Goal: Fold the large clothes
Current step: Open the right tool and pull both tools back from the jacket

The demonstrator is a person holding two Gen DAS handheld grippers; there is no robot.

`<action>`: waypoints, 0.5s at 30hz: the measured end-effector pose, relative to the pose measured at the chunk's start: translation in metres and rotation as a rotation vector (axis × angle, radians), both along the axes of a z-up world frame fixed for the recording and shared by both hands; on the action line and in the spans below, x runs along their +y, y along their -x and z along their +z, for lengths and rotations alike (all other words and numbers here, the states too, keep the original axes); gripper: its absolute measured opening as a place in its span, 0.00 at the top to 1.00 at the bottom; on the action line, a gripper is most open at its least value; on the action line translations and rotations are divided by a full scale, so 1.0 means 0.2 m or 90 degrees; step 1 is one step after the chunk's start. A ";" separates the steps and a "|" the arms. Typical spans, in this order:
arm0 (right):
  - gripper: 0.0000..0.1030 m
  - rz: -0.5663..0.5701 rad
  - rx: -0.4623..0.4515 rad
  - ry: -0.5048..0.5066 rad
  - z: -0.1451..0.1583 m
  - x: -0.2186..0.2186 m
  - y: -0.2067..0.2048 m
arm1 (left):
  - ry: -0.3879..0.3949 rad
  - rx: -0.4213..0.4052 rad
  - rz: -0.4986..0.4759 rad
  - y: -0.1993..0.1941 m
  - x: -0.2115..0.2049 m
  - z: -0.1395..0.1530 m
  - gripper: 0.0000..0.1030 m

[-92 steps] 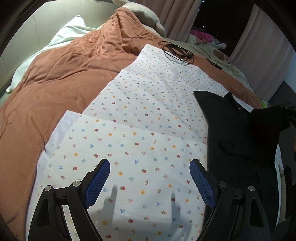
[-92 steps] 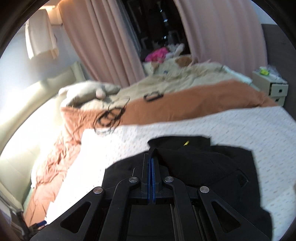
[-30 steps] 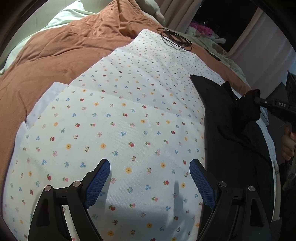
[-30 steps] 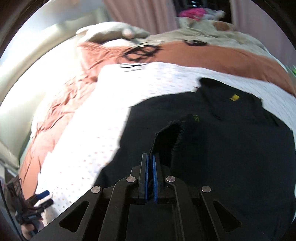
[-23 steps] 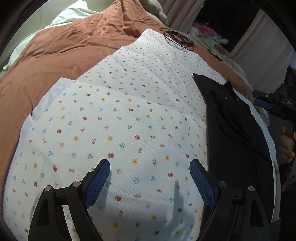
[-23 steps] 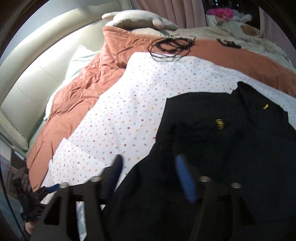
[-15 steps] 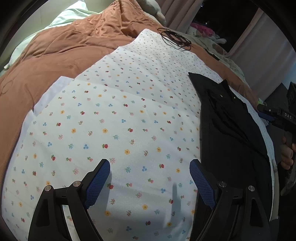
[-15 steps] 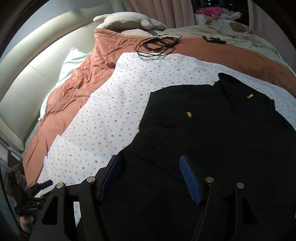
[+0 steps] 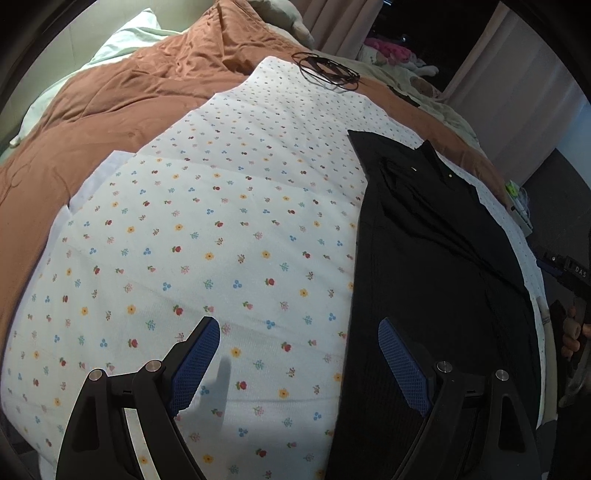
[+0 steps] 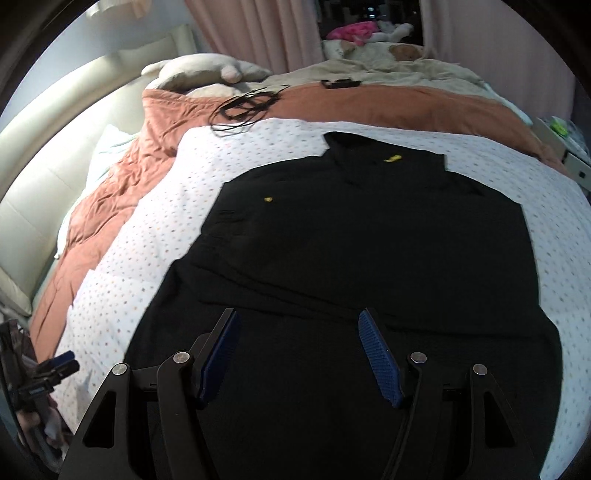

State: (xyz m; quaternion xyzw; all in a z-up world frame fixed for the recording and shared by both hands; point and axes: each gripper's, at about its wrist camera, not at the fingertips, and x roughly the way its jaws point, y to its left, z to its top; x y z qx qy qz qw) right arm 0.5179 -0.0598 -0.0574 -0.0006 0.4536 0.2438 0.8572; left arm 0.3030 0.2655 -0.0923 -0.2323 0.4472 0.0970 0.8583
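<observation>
A black shirt [image 10: 369, 251] with small yellow marks lies flat on a white flowered sheet [image 10: 155, 236], collar toward the far side. It also shows in the left wrist view [image 9: 432, 251], at the sheet's right side. My right gripper [image 10: 299, 332] is open and empty, hovering over the shirt's near part. My left gripper [image 9: 299, 347] is open and empty above the flowered sheet [image 9: 221, 229], just left of the shirt's edge. The right gripper [image 9: 569, 273] shows at the far right of the left wrist view.
The sheet lies on a rust-brown duvet [image 9: 110, 96] over a bed. A tangle of black cable [image 10: 247, 105] rests at the sheet's far edge. Pillows [image 10: 207, 74] and pink curtains [image 10: 258, 29] stand behind. A small drawer unit [image 10: 561, 147] is at the right.
My right gripper let go of the black shirt's fold, opened and pulled back; the shirt now lies flat. My left gripper stayed open and shifted slightly toward the shirt.
</observation>
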 end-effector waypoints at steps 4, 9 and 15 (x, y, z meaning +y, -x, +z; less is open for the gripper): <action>0.35 -0.037 -0.001 -0.002 -0.01 -0.21 0.05 | -0.001 0.000 0.000 0.04 -0.05 0.02 0.14; 0.35 -0.045 0.025 -0.021 -0.03 -0.42 0.12 | 0.001 0.005 -0.006 0.11 -0.09 0.02 0.14; 0.35 -0.089 0.022 0.008 -0.10 -0.72 0.25 | -0.008 0.007 -0.025 0.20 -0.16 -0.01 0.14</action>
